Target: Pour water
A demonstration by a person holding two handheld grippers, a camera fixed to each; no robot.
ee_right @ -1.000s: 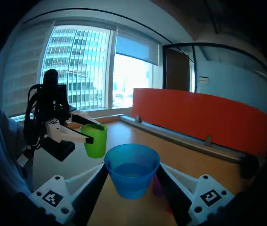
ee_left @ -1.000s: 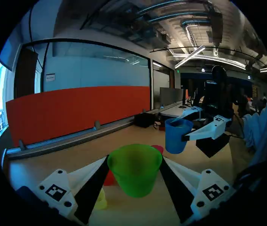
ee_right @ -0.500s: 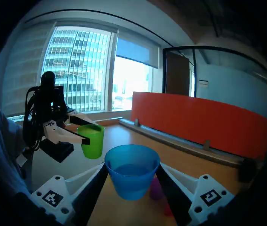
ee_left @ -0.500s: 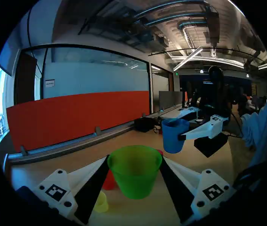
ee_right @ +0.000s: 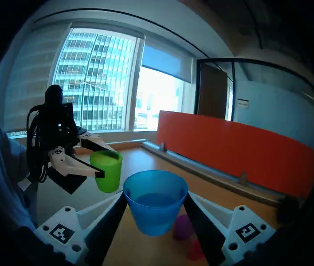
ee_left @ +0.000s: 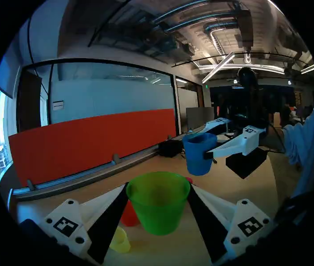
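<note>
My left gripper [ee_left: 157,189] grips an upright translucent green plastic cup [ee_left: 158,213]. My right gripper [ee_right: 155,195] grips a blue plastic cup [ee_right: 155,218]. Both are held above the wooden table [ee_left: 166,165]. The right gripper view looks down on water [ee_right: 155,199] inside the blue cup. The left gripper view shows that cup side-on.

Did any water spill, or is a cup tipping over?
Nothing looks wrong. The right gripper holds the blue cup upright with water inside. The left gripper holds the green cup upright. No puddle shows on the table.
</note>
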